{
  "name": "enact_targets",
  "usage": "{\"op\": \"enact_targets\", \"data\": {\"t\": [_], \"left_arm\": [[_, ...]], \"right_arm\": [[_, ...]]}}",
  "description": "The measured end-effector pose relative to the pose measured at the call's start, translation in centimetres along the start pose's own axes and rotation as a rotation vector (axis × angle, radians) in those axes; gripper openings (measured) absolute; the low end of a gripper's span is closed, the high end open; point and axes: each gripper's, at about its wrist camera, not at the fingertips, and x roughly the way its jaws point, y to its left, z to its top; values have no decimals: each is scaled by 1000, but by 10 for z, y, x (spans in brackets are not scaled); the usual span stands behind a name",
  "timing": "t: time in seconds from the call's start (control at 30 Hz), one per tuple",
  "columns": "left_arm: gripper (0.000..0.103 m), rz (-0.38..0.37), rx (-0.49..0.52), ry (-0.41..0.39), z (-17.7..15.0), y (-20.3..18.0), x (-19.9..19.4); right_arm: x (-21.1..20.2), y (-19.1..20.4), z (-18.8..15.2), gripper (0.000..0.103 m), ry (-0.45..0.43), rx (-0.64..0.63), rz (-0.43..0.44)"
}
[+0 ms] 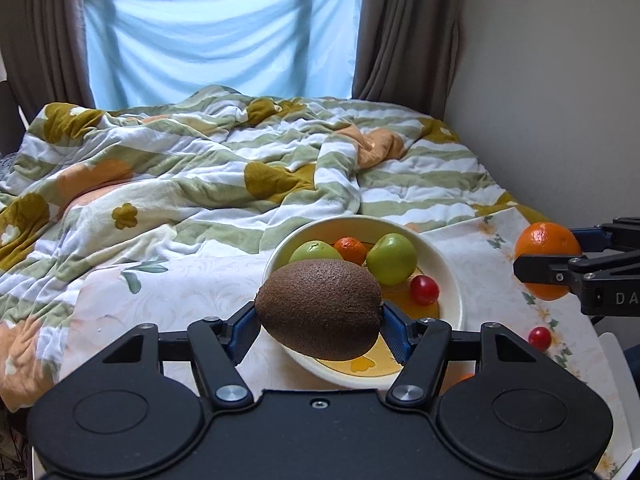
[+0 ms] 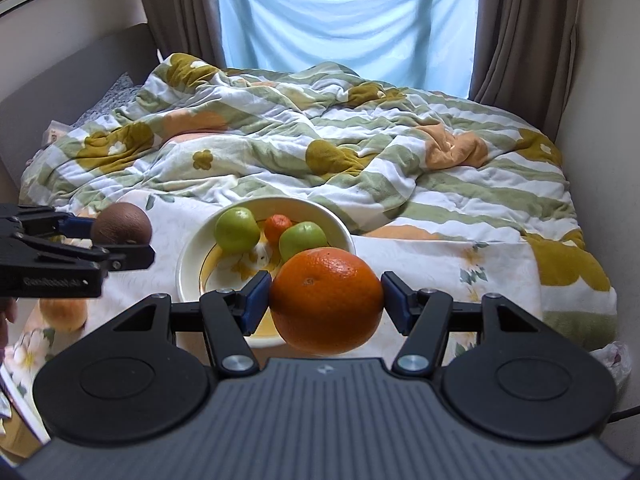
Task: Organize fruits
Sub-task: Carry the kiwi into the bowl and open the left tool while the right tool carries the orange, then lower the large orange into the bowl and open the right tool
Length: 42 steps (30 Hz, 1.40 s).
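With four fruits already in the bowl (image 1: 452, 276), my left jaws clamp the kiwi (image 1: 320, 310), my right jaws the orange (image 2: 326, 300), and a cherry tomato (image 1: 539, 338) waits.

A fuzzy, matt brown kiwi (image 1: 320, 310) sits against ribbed blue rubbery pads (image 1: 394, 330). The round orange (image 2: 326, 300) has dimpled, slightly shiny peel. The cream ceramic bowl (image 1: 450, 276) looks glazed; 2 smooth green apples (image 1: 391, 258) gleam. The floral quilt (image 1: 200, 168) is soft cloth.

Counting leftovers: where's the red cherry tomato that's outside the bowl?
In the left wrist view, the cherry tomato lies on the tablecloth, right of the bowl, below the right gripper.
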Motion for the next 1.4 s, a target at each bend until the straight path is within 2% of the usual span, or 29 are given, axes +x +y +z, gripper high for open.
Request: {"op": "enact_targets", "data": {"t": [0.4, 0.7, 0.97, 1.03, 1.07, 1.13, 1.4], "left_arm": [[68, -33, 107, 100, 0, 0, 63], [68, -51, 176, 169, -5, -11, 90], [69, -63, 185, 191, -8, -16, 99], [75, -60, 188, 178, -7, -16, 96], [85, -55, 188, 162, -6, -16, 92], [97, -47, 184, 128, -5, -16, 82], [98, -21, 142, 71, -1, -6, 44]], "right_arm": [[53, 0, 11, 75, 61, 51, -24], [69, -3, 11, 75, 94, 76, -47], [74, -6, 10, 75, 107, 90, -56], [74, -6, 10, 75, 105, 90, -56], [74, -6, 11, 75, 105, 89, -56], [74, -7, 11, 75, 104, 90, -56], [67, -6, 15, 75, 92, 78, -42]]}}
